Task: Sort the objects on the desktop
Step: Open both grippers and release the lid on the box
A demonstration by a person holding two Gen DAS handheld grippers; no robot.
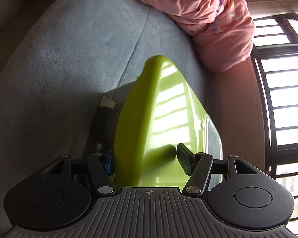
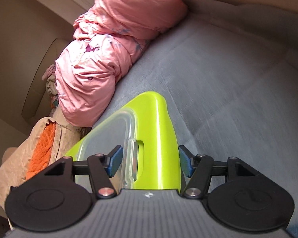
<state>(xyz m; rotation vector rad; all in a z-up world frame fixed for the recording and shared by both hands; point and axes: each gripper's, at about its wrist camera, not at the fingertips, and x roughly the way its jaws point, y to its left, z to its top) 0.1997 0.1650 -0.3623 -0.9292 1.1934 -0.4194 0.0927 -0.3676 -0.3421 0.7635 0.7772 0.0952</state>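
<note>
Gripped a lime-green lidded box [image 1: 159, 119] at opposite ends: left gripper [image 1: 144, 158] clenched on one flank, right gripper [image 2: 149, 160] clamped across the flank beside the clear lid [image 2: 109, 134]. Held between both sets of jaws, above the grey cushion [image 2: 238, 79]. Judged mid-carry; final placement undone, other desktop objects nowhere visible.

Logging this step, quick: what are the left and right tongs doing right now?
Left tongs: shut on the green box.
Right tongs: shut on the same green box, at its handle side.
</note>
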